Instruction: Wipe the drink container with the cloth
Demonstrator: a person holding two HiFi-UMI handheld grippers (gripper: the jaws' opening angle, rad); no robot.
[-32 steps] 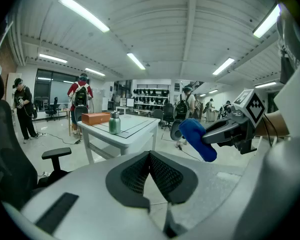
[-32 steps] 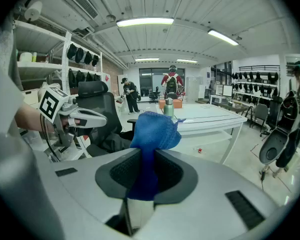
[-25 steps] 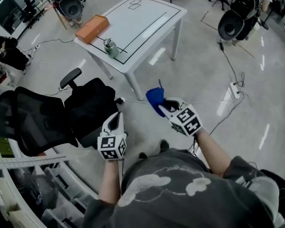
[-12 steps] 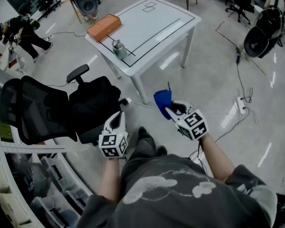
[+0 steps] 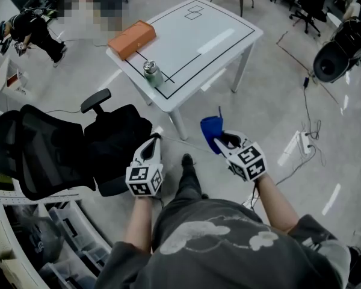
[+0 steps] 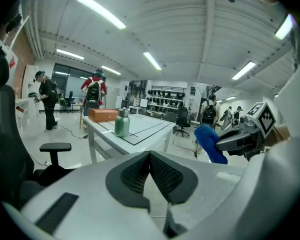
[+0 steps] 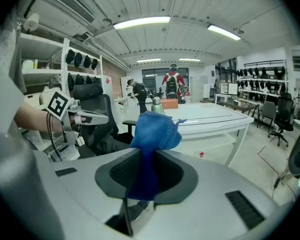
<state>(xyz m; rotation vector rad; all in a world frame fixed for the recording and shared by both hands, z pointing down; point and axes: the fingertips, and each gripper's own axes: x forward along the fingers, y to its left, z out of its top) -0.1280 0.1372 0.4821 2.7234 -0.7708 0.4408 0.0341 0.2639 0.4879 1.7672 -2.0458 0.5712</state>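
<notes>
Drink container (image 5: 152,74) on table (image 5: 186,35), well beyond right hand-held gripper (image 5: 220,139) clamping cloth (image 5: 209,129).

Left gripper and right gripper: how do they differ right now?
The right gripper is shut on the blue cloth; the left gripper is shut on nothing. The left gripper is beside the black chair, the right gripper over floor. Both point toward the table, short of the drink container.
</notes>
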